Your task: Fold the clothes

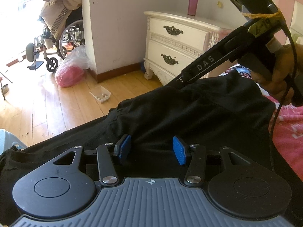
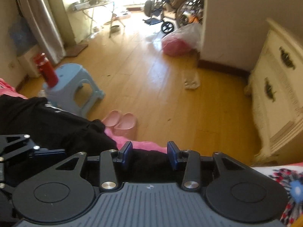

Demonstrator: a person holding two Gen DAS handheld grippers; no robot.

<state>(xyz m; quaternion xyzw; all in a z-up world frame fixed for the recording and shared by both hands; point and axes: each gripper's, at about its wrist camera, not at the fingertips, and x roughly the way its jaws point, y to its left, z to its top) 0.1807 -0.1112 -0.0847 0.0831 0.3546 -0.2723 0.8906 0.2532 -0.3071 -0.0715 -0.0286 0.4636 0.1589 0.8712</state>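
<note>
— What surrounds the black garment?
— It lies on pink bedding at the bed's edge; a white nightstand and wheelchair stand beyond.
— The grippers?
— Left gripper spread apart over the cloth, holding nothing. Right gripper also parted; its tips are hidden behind fabric in the left view.
— Only the right view?
— Blue stool, pink slippers, blurred.

light: strong daylight from far window, blown out | floor glare | right view blurred | fisheye-bent edges
</note>
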